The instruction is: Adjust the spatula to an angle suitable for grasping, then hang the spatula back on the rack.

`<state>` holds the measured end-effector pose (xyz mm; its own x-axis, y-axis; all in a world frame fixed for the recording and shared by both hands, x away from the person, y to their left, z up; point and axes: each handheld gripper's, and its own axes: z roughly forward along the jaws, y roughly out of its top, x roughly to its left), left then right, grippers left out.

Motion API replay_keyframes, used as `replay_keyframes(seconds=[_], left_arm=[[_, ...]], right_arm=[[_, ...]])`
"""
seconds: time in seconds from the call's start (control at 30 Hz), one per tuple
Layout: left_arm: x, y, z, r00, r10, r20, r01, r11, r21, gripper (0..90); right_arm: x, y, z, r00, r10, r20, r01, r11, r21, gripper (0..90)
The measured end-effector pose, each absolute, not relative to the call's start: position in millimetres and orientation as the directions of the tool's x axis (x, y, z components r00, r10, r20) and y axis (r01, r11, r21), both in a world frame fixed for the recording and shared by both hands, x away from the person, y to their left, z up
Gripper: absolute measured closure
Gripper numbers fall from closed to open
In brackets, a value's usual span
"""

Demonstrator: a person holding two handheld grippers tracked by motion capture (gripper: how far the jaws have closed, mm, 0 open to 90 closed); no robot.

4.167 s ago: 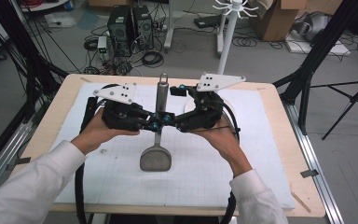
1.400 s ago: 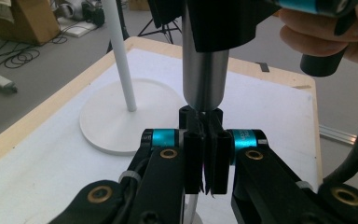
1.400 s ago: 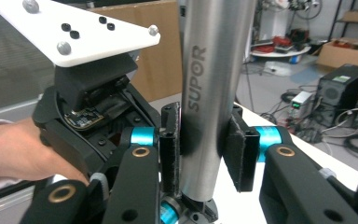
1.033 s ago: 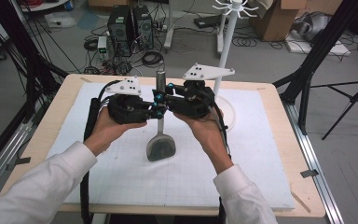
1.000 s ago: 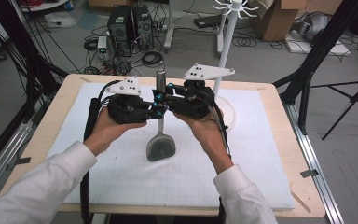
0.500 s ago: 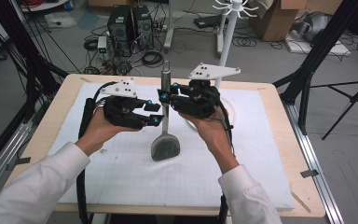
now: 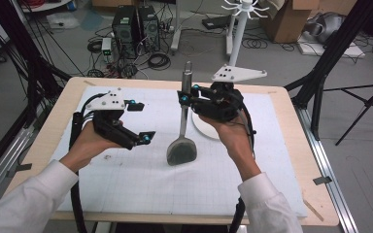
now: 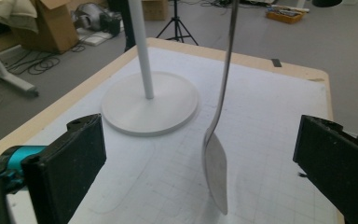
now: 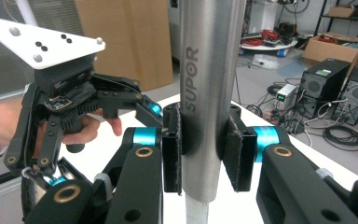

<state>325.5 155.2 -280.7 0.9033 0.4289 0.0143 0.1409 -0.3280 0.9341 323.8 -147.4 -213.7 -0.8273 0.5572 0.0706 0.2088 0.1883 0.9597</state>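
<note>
A steel spatula (image 7: pixel 181 150) hangs upright over the white gridded mat (image 7: pixel 141 184), blade down and close to the mat. My right gripper (image 7: pixel 185 98) is shut on its round handle (image 9: pixel 209 70), whose "SUPOR" mark faces the camera, with a black pad (image 9: pixel 171 149) pressed on each side. My left gripper (image 7: pixel 142 121) stands a hand's width left of the spatula. Its jaws have just been opening and are wide apart. Its black pads (image 8: pixel 72 163) frame the thin shaft and blade (image 8: pixel 216 163) farther off, with nothing between them.
A white hook stand rises from a round base (image 7: pixel 208 129) behind the right hand, its pole (image 8: pixel 142 51) close behind the spatula. The wooden table edge (image 7: pixel 60 116) runs round the mat. Computers, cables, boxes and tripods lie on the floor beyond.
The left gripper let go of the spatula handle, opened wide and drew away to the left and a little down. The right gripper carried the spatula slightly right, still upright.
</note>
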Motion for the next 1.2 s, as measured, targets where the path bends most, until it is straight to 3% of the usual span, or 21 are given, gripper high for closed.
replay_keyframes(seconds=[0.5, 1.2], left_arm=[[315, 195, -306, 0.854, 0.521, 0.017, 0.155, -0.285, 0.946, 1.7], [312, 213, -323, 0.816, 0.578, 0.017, 0.147, -0.235, 0.961, 1.7]], right_arm=[[319, -177, -209, -0.798, 0.599, 0.072, 0.218, 0.176, 0.96, 71.9], [322, -195, -205, -0.777, 0.625, 0.071, 0.221, 0.166, 0.961, 71.9]])
